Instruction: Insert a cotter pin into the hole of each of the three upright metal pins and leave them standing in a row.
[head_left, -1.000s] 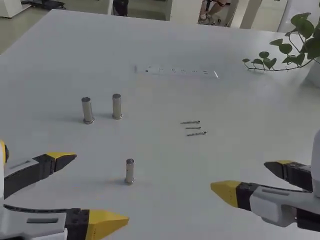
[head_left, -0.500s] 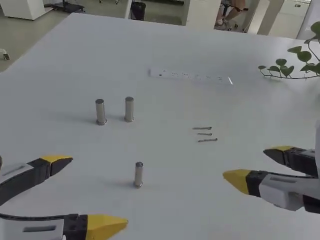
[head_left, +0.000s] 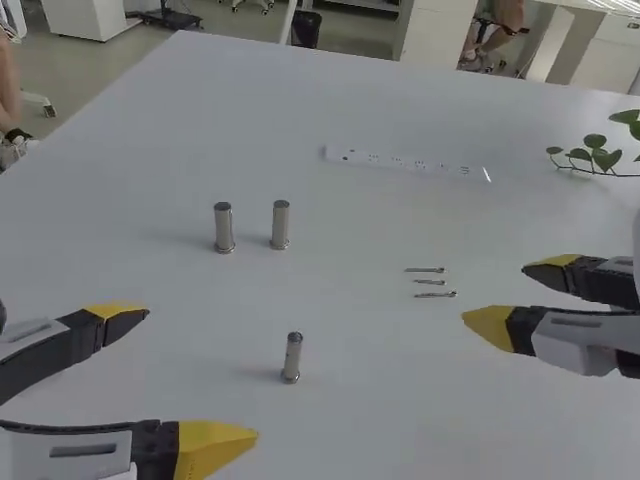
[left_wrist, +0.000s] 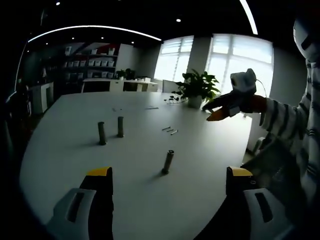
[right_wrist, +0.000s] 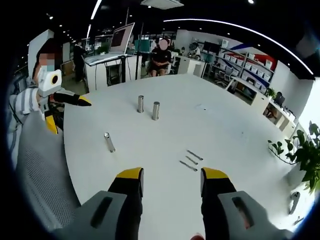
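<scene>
Three upright metal pins stand on the white table: two side by side at the back, the left pin and the right pin, and a lone pin nearer me. Three cotter pins lie in a small stack to the right. My left gripper is open at the front left, left of the lone pin. Just right of the cotter pins, my right gripper is open above the table. Both hold nothing.
A white power strip lies farther back on the table. A trailing green plant sits at the right edge. People sit at desks beyond the table.
The head view has shifted, so everything sits lower and to the right. My right gripper has moved forward, closer to level with the cotter pins. The pins have not moved.
</scene>
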